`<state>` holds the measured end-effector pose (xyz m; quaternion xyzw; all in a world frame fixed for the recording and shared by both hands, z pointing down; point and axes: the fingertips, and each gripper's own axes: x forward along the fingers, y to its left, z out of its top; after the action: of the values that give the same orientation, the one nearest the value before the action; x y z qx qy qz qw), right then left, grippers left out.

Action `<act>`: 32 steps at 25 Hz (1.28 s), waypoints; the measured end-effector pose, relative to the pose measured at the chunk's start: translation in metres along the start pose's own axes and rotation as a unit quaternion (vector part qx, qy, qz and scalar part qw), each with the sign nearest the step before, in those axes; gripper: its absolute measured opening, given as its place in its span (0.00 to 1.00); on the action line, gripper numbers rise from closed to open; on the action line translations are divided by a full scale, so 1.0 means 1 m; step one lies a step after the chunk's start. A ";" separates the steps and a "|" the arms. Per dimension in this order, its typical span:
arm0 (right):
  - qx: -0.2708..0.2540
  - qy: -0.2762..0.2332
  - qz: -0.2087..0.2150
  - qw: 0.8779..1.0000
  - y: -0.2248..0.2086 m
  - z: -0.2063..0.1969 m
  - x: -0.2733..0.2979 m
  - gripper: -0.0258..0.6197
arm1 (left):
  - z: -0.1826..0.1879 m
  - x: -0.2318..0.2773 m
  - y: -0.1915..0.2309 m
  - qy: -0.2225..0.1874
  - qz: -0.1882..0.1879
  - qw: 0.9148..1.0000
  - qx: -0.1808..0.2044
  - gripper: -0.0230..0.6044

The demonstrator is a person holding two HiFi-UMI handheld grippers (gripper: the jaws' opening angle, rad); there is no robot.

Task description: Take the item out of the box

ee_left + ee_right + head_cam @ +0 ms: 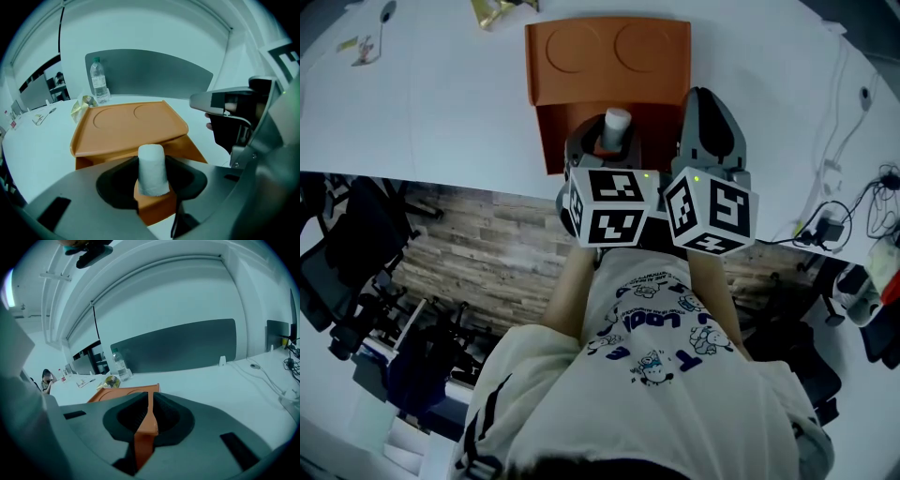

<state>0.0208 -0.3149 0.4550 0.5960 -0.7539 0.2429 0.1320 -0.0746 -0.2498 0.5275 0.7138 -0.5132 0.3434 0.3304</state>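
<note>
White cylinder [152,169] sits clamped in the left gripper [153,185], over the orange box [126,127].

**A:** Where's the head view?
**B:** High over the orange box [609,66], on its near side, facing steeply down.
**A:** And the others?
**B:** On the left tongs [152,176] and right tongs [146,420], tight against the box, facing over it. All three share the box.

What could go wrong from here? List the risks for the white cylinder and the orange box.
The left gripper grips the white round-topped cylinder with much of it standing past the jaws; it could tilt or slip out.
The right gripper clamps one thin wall of the orange open-lidded box; that wall may bend, or slip free.
</note>
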 end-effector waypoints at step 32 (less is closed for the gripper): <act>-0.049 -0.074 0.071 0.994 0.052 0.058 -0.059 0.12 | 0.058 -0.099 0.001 -0.147 0.056 0.988 -0.009 0.34</act>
<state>-0.0087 -0.2875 0.3662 0.5503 -0.8128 0.1695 0.0878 -0.0907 -0.2475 0.4136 0.7235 -0.5984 0.2488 0.2378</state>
